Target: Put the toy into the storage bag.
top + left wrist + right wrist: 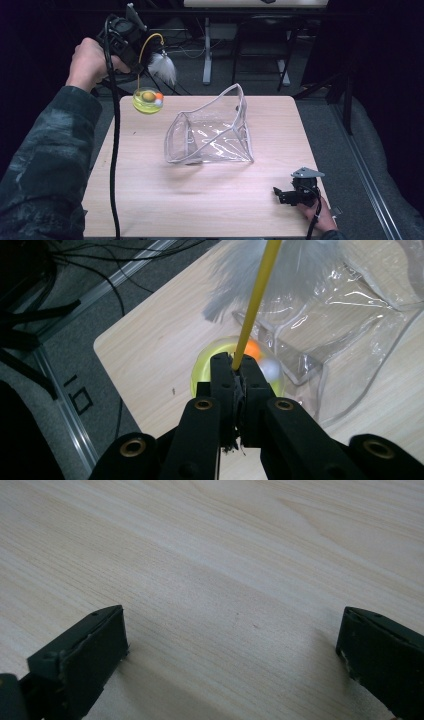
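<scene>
My left gripper [140,61] is raised over the table's far left corner, shut on the thin yellow wire [255,300] of a cat toy. In the left gripper view the jaws [235,366] meet around that wire. A white feather tuft [163,67] hangs from the wire's curled end. The toy's yellow-green round base [147,100], carrying an orange ball [252,349] and a white ball [271,369], hangs just above the tabletop. A clear plastic pouch [210,132] stands open mid-table. My right gripper [278,192] rests near the front right corner, open [232,640] over bare wood.
The light wooden table [200,200] has a dark floor on both sides. Metal desk legs [207,50] and loose cables stand beyond the far edge. A floor rail [367,175] runs along the right side. A black cable [116,150] trails from the left gripper across the table's left edge.
</scene>
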Demonstrator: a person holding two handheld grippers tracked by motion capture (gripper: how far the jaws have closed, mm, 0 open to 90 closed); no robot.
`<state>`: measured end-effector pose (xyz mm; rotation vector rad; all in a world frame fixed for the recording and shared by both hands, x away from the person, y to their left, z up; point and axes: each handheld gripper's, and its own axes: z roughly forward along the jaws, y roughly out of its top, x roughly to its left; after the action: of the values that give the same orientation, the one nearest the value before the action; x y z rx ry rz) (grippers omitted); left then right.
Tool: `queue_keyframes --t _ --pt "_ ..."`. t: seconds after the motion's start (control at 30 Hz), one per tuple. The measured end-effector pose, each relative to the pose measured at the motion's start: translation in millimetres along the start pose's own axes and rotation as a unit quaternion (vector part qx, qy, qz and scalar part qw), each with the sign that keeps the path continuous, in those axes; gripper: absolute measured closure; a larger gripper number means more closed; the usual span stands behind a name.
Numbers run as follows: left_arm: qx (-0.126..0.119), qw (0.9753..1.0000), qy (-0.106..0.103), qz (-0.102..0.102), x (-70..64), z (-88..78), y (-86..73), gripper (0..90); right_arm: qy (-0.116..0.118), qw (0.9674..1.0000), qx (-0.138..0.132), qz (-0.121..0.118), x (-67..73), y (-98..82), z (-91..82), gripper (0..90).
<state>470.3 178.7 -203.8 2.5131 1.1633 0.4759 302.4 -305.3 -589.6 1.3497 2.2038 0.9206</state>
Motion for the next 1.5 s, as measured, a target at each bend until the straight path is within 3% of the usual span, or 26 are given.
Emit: queue_keyframes --t 0.6,0.87,1.5 --pt "-0.003 0.9986 -0.026 0.046 -39.2 11.0 27.1 88.3 -0.001 1.0000 0.000 0.000 0.3 -0.1 -0.2 0.0" --pt "0.006 0.9966 -0.047 0.068 -57.5 30.6 33.8 88.3 -0.001 1.0000 0.000 0.000 0.3 -0.1 -0.2 0.0" --pt "0.013 0.9910 -0.096 0.092 -85.6 70.5 40.3 88.3 -0.001 1.0000 0.000 0.002 0.7 -0.2 -0.2 0.0"
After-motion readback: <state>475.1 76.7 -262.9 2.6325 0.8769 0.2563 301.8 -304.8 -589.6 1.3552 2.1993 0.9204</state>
